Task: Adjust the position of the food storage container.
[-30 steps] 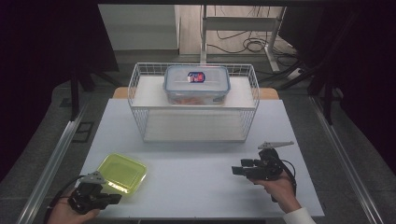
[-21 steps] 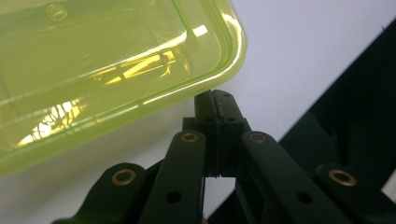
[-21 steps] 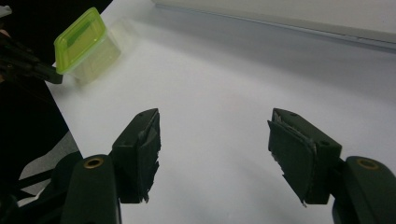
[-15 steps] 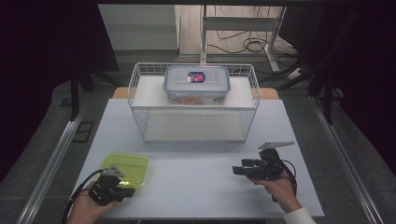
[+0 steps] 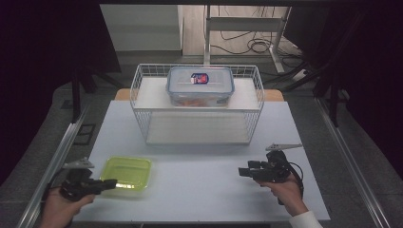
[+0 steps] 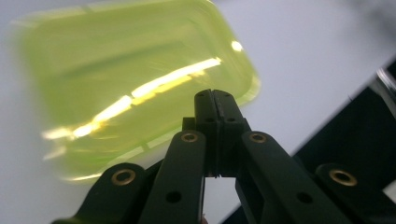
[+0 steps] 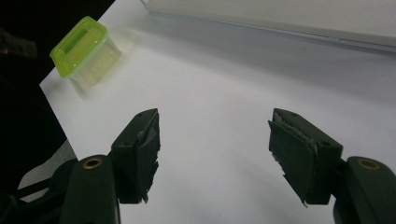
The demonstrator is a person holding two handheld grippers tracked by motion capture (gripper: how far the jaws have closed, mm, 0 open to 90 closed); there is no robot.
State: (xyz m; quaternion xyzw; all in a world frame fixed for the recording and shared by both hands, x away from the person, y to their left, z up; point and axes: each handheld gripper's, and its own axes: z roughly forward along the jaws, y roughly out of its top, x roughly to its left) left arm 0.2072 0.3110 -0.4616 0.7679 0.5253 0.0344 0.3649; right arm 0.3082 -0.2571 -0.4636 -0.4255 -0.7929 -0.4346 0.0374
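We see the green-lidded container [image 5: 127, 172] near the table's [image 5: 199, 199] front-left corner; the left gripper [image 6: 215, 100], jaws pressed together and empty, sits beside it, while the right gripper [image 7: 212, 140] gapes wide, empty.

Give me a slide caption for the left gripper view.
Left gripper, jaws shut, above the green-lidded container.
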